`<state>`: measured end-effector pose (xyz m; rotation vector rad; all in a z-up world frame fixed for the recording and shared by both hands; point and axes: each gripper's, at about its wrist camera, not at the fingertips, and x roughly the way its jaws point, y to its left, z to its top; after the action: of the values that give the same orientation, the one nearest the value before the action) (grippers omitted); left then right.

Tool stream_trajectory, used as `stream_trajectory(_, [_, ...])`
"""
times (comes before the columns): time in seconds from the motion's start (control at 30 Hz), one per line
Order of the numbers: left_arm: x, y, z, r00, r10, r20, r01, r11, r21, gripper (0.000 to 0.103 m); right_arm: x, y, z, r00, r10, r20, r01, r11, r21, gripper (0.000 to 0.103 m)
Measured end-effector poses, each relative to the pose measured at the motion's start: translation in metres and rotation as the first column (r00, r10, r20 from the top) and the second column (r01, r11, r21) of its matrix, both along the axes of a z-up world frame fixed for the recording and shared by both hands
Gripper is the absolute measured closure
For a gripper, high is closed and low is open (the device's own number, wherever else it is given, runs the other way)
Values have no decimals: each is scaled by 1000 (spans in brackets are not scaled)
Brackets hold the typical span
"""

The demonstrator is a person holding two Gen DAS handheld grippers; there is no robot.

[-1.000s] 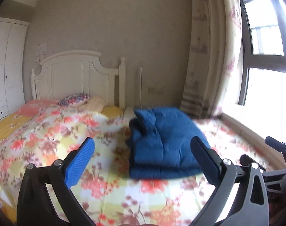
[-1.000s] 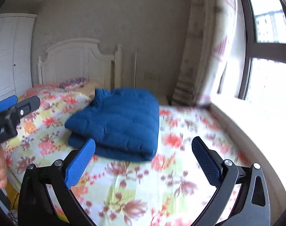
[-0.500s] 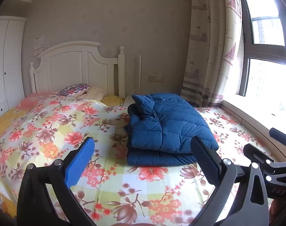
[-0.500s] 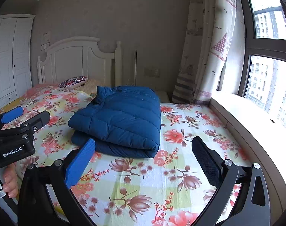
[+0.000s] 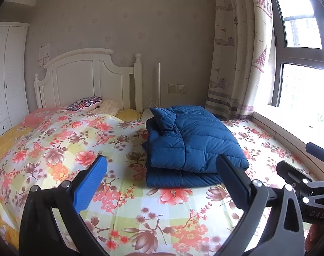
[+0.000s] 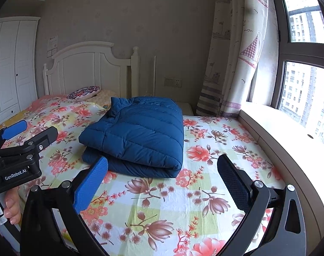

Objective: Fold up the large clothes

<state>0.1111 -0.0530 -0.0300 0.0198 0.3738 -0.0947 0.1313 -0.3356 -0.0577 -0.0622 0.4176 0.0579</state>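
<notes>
The left gripper (image 5: 160, 175) hangs above the near part of the bed with its two fingers spread wide and nothing between them; the right gripper (image 6: 162, 175) does the same, jaws parted and empty; each shows at the edge of the other's view, and a person's fingers (image 6: 11, 210) curl round the left tool's handle at the lower left of the right wrist view. Beyond both tools, apart from them, the blue padded jacket (image 5: 191, 143) lies folded into a thick, squarish bundle on the floral bedsheet (image 5: 72, 149), its collar end toward the white headboard (image 5: 87, 79) and its rounded fold toward the window (image 6: 305, 89); a patterned pillow (image 5: 85, 104) rests near the headboard; a curtain (image 5: 236, 59) hangs at the window side; a white wardrobe (image 6: 8, 68) stands at far left.
</notes>
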Motion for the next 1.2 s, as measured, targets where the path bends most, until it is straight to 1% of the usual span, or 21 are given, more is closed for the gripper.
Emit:
stream_trajectory(0.33, [0, -1, -3, 1000, -2, -8, 2, 1000, 18, 2, 1, -1, -2, 1000, -2, -9, 2, 1000, 9, 5])
stream_trajectory(0.77, [1, 3, -4, 1000, -3, -20, 3, 1000, 23, 2, 2, 2, -5, 1000, 1, -24, -1, 1000, 13, 5])
stream_trajectory(1.2, [-3, 9, 0, 1000, -17, 2, 17, 999, 37, 2, 1, 2, -3, 1000, 3, -17, -3, 1000, 14, 5])
